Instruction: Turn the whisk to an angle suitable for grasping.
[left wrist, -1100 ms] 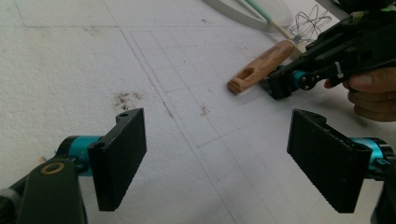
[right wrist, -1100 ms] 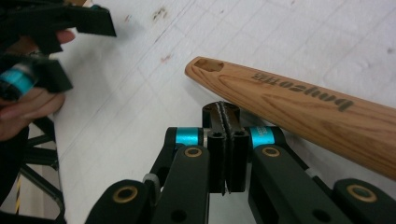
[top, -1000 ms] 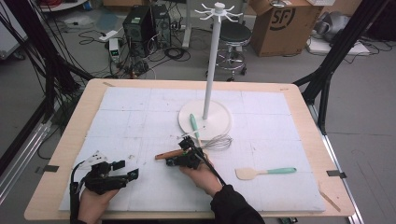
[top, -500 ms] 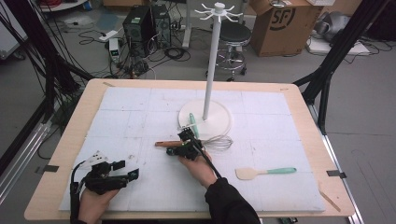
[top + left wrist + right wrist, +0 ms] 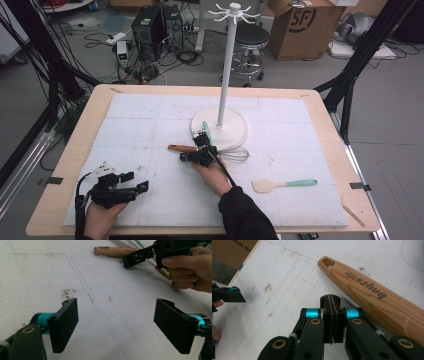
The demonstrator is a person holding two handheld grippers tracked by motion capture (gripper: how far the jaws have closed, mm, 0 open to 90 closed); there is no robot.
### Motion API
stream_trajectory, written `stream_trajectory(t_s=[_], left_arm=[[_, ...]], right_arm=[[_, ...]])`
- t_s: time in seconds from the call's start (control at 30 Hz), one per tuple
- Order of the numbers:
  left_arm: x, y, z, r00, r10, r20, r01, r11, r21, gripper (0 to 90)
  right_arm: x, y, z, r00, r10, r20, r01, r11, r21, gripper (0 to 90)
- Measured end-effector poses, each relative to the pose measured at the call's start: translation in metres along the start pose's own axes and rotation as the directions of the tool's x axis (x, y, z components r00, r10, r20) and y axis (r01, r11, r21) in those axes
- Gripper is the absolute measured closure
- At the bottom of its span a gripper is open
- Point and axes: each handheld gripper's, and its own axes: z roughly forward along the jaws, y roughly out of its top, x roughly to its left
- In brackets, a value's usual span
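— What's the setting?
— A wooden tabletop under a white foam mat, cables and a cardboard box on the floor behind. A white stand rises from its round base.

— Where are the grippers?
— The left gripper sits at the mat's near left corner, jaws spread wide with nothing between them, as it was a second ago. The right gripper is clenched, pads pressed flat together and empty.

— And the wooden handle?
— The handle lies on the mat just beside the right gripper's closed jaws, whether touching cannot be told. Its hole end points away toward the left edge.

— What changed?
— The right hand has slid a little farther from the person, toward the stand's base; the handle lies about where it was. A whisk and a green-handled spatula have not shifted.
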Motion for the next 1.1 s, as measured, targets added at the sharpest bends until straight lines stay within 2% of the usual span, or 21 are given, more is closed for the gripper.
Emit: stream_trajectory(t_s=[0.1, 0.17, 0.2, 0.23, 0.27, 0.33, 0.37, 0.4, 0.43, 0.5, 0.53, 0.63, 0.67, 0.8, 0.97, 1.1], left_arm=[[0.001, 0.0, 0.0, 1.0, 0.001, 0.002, -0.001, 1.0, 0.001, 20.5], [0.001, 0.0, 0.0, 1.0, -0.001, 0.004, 0.001, 1.0, 0.003, 20.5], [0.001, 0.0, 0.0, 1.0, -0.002, 0.005, 0.002, 1.0, 0.004, 20.5], [0.001, 0.0, 0.0, 0.9999, -0.008, 0.008, 0.008, 1.0, 0.006, 20.5], [0.001, 0.0, 0.0, 0.9999, -0.009, 0.008, 0.009, 0.9999, 0.006, 20.5], [0.001, 0.0, 0.0, 0.9999, -0.008, 0.01, 0.008, 0.9999, 0.007, 20.5], [0.001, 0.0, 0.0, 0.9999, -0.007, 0.01, 0.007, 0.9999, 0.007, 20.5], [0.001, 0.0, 0.0, 0.9999, -0.009, 0.011, 0.009, 0.9999, 0.007, 20.5], [0.001, 0.0, 0.0, 0.9999, -0.009, 0.012, 0.009, 0.9999, 0.006, 20.5], [0.002, 0.0, -0.001, 0.9999, -0.008, 0.009, 0.008, 0.9999, 0.006, 20.5], [0.001, 0.0, 0.0, 0.9999, -0.009, 0.01, 0.009, 0.9999, 0.007, 20.5], [0.001, 0.0, 0.0, 1.0, -0.005, 0.005, 0.005, 0.9999, 0.011, 20.5], [0.0, 0.0, 0.0, 1.0, -0.007, 0.004, 0.007, 0.9999, 0.011, 20.5], [0.001, 0.0, 0.001, 1.0, -0.008, 0.001, 0.008, 0.9999, 0.011, 20.6], [0.001, 0.002, 0.004, 1.0, -0.008, -0.001, 0.008, 0.9998, 0.019, 20.5], [0.001, 0.002, 0.004, 1.0, -0.009, -0.001, 0.009, 0.9998, 0.02, 20.6]], right_arm=[[0.002, 0.0, -0.001, 1.0, -0.002, 0.005, 0.002, 1.0, 0.002, 89.6], [0.006, -0.001, -0.004, 0.9996, -0.025, -0.008, 0.026, 1.0, 0.009, 89.4], [0.008, -0.001, -0.006, 0.9994, -0.029, -0.018, 0.029, 1.0, 0.008, 85.8], [0.01, -0.001, -0.007, 0.9987, -0.034, -0.038, 0.034, 0.999, 0.007, 74.0], [0.01, -0.001, -0.007, 0.9987, -0.034, -0.038, 0.034, 0.999, 0.007, 74.0], [0.013, -0.001, -0.012, 0.9959, -0.04, -0.081, 0.041, 0.999, 0.006, 56.1], [0.014, -0.001, -0.015, 0.995, -0.046, -0.089, 0.047, 0.999, 0.002, 51.9], [0.016, -0.001, -0.019, 0.9947, -0.052, -0.088, 0.052, 0.999, -0.003, 49.1], [0.016, -0.001, -0.029, 0.9936, -0.074, -0.086, 0.071, 0.997, -0.033, 43.0], [0.015, -0.001, -0.034, 0.9936, -0.079, -0.081, 0.074, 0.996, -0.054, 41.7], [0.011, -0.001, -0.047, 0.9951, -0.077, -0.061, 0.071, 0.992, -0.102, 37.0], [0.006, 0.0, -0.058, 0.9963, -0.072, -0.046, 0.065, 0.988, -0.138, 36.3], [-0.001, 0.001, -0.071, 0.9974, -0.067, -0.029, 0.061, 0.983, -0.173, 35.9], [-0.012, 0.002, -0.085, 0.9989, -0.046, -0.013, 0.043, 0.98, -0.193, 35.9], [-0.018, 0.001, -0.087, 0.9988, -0.05, 0.0, 0.049, 0.983, -0.177, 36.0], [-0.025, 0.003, -0.08, 0.9988, -0.049, -0.003, 0.048, 0.988, -0.144, 36.4]])
